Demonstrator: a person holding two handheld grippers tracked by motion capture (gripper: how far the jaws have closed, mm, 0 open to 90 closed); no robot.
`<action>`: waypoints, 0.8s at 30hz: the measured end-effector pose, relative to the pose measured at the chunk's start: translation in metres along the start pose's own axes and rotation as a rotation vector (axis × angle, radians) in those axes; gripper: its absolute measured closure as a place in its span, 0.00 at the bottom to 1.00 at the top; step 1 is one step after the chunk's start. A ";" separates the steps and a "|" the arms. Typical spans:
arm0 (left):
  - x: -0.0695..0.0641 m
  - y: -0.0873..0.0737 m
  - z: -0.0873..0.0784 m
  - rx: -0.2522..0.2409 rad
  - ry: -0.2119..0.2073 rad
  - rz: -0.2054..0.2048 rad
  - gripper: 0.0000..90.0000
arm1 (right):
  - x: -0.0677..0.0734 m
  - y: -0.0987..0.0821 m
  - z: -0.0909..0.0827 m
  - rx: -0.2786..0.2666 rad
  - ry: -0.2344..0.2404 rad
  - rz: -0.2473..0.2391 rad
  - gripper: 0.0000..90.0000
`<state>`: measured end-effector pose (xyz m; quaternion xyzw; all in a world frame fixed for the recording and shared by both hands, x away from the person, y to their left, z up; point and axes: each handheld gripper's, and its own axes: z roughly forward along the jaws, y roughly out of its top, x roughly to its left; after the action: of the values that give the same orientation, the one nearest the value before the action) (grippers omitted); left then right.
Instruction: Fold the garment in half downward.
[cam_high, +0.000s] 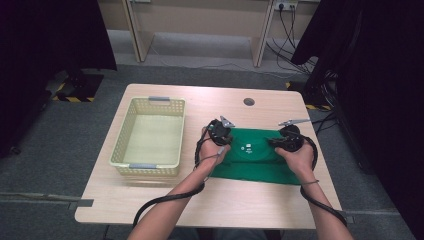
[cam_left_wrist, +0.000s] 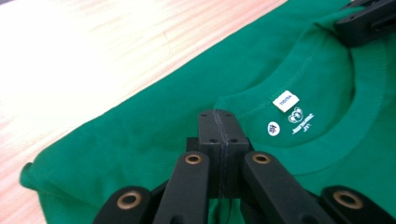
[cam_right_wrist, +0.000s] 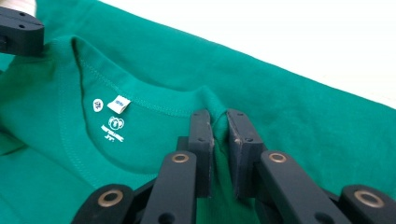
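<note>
Both grippers are clamped on the folded green cotton T-shirt (cam_high: 260, 162): the left gripper (cam_left_wrist: 218, 122) and right gripper (cam_right_wrist: 218, 122) pinch its shoulders beside the collar. The grasping step looks finished. Next, I think, an even lift is needed.

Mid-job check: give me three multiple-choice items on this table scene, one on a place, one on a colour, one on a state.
1. Where is the pale yellow plastic basket?
A. left of the shirt
B. on the shirt
C. on the floor

2. What colour is the folded cotton T-shirt?
A. red
B. green
C. white

3. How are the left tongs?
A. wide open
B. shut on the shirt's collar
C. holding the basket

Answers: 1 A, the high view shows it left; 2 B, green in all views; 3 B, jaws meet at the collar edge.
</note>
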<state>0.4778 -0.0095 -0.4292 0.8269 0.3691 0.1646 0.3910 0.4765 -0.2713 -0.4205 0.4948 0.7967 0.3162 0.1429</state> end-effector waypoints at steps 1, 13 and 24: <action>-0.001 0.000 -0.002 -0.006 -0.003 0.003 1.00 | 0.000 -0.001 -0.002 -0.006 0.006 0.009 0.91; -0.013 -0.009 -0.026 -0.048 -0.046 0.037 0.99 | 0.004 -0.012 -0.022 -0.054 0.032 0.003 0.90; -0.025 -0.025 -0.036 -0.046 -0.079 0.074 0.99 | 0.013 -0.029 -0.032 -0.070 0.030 -0.016 0.89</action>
<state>0.4290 0.0015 -0.4248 0.8366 0.3188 0.1543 0.4179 0.4327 -0.2803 -0.4142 0.4782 0.7913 0.3500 0.1508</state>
